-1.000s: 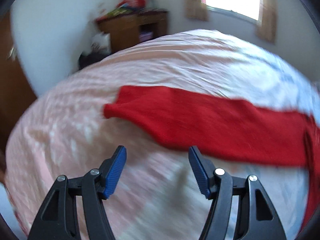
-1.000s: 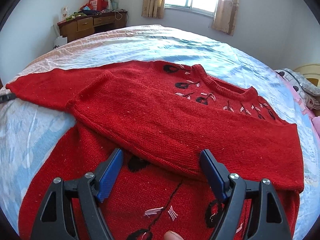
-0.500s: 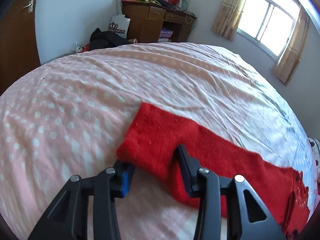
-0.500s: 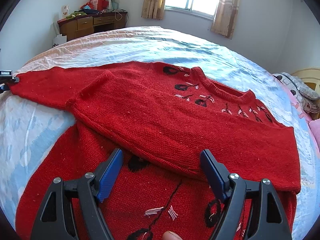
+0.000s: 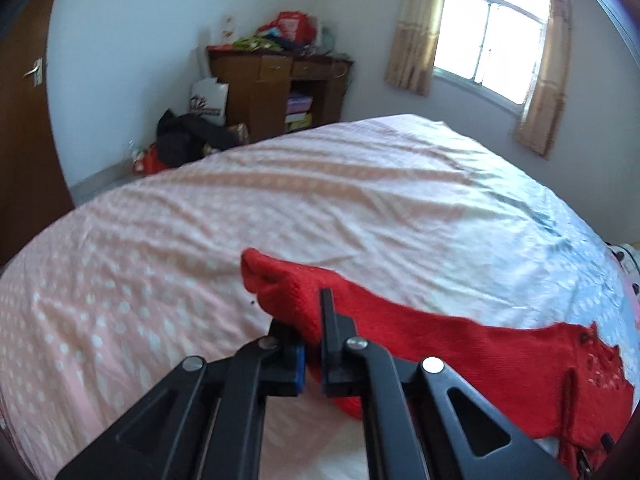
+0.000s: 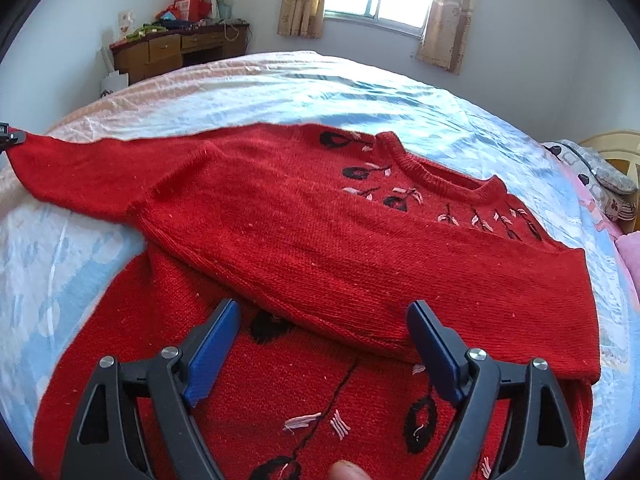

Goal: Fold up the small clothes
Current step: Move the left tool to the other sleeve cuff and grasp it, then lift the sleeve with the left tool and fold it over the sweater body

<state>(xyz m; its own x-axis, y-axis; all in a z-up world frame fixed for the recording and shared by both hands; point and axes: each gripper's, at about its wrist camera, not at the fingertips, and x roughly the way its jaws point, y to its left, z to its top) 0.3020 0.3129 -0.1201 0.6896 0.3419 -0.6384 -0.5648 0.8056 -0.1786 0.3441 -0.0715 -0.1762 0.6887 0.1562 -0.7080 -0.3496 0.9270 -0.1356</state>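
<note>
Since the left hand-held gripper (image 5: 311, 354) just clamped the sweater (image 6: 320, 240) cuff (image 5: 280, 288), it's prob for folding the sleeve in; right hand-held gripper (image 6: 324, 344) hangs wide open w/ nothing in it. Other sleeve's already across.

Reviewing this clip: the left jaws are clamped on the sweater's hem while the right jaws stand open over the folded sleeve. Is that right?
Not quite. The left gripper is clamped on the cuff end of the outstretched sleeve, not the hem; the left wrist view shows it. The right gripper does stand open over the folded sleeve of the red sweater.

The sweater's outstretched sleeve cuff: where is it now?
Left wrist view: the cuff is pinched in the left gripper above the pink bedsheet; right wrist view, far left.
</note>
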